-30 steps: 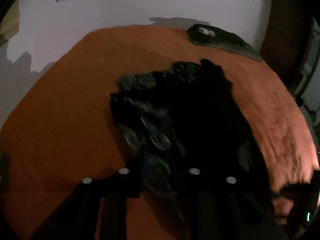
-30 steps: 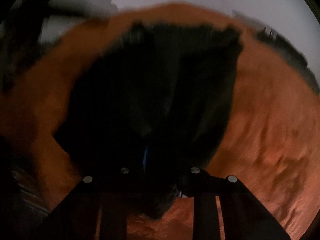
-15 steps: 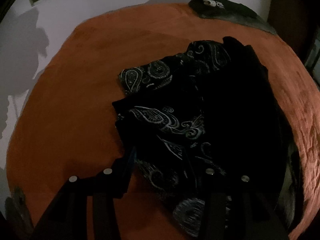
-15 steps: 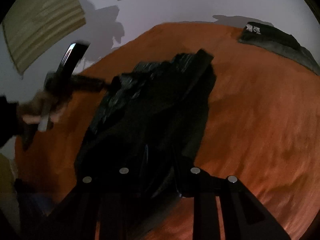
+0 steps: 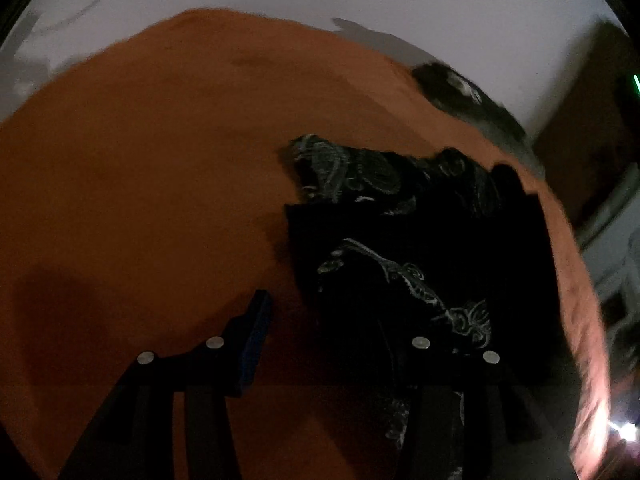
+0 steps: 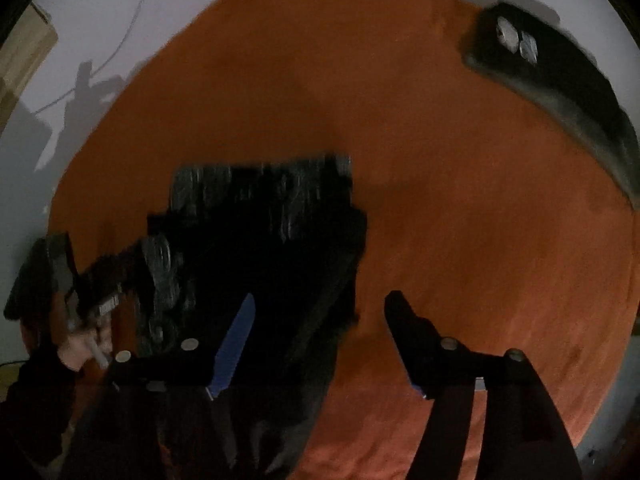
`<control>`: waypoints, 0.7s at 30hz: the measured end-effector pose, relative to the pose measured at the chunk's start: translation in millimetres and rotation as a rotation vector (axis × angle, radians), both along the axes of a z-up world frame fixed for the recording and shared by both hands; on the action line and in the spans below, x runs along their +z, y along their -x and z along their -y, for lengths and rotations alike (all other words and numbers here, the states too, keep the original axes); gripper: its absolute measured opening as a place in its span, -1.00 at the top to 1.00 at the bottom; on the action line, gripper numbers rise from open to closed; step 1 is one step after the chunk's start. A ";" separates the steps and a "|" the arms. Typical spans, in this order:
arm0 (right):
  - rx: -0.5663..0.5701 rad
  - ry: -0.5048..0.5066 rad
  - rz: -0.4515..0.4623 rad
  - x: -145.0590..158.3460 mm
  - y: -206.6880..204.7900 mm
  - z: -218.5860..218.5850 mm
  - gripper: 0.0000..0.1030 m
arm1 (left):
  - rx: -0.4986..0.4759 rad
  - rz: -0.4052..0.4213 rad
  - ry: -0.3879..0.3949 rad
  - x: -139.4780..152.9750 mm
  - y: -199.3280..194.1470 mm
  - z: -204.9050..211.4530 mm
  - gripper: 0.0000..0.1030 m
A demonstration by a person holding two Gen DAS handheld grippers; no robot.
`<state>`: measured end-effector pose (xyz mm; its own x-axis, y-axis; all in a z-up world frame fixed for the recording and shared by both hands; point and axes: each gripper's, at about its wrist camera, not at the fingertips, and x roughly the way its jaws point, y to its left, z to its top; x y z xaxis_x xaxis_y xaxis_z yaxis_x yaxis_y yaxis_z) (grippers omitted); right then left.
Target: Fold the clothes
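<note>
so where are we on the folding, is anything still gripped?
Done: a dark folded garment lies at the far edge of the orange surface. In hand: nothing. The right hand-held gripper has just opened with nothing between its fingers; the left hand-held gripper is open too. Left: the black paisley garment lies only roughly doubled over, edges uneven.

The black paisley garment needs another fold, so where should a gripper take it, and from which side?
Probably the paisley garment's straight left edge, near its far corner, coming in from the bare orange bedspread. That edge lies flat and exposed, the open left gripper is already beside it, and the right half is plain, layered black.
</note>
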<state>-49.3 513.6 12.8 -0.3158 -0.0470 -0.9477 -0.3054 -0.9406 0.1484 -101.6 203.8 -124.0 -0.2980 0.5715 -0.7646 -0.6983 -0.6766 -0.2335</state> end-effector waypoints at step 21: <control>-0.039 0.308 -0.138 -125.7 101.5 -67.6 -0.40 | 0.409 0.443 -0.303 -17.9 115.5 14.6 -0.07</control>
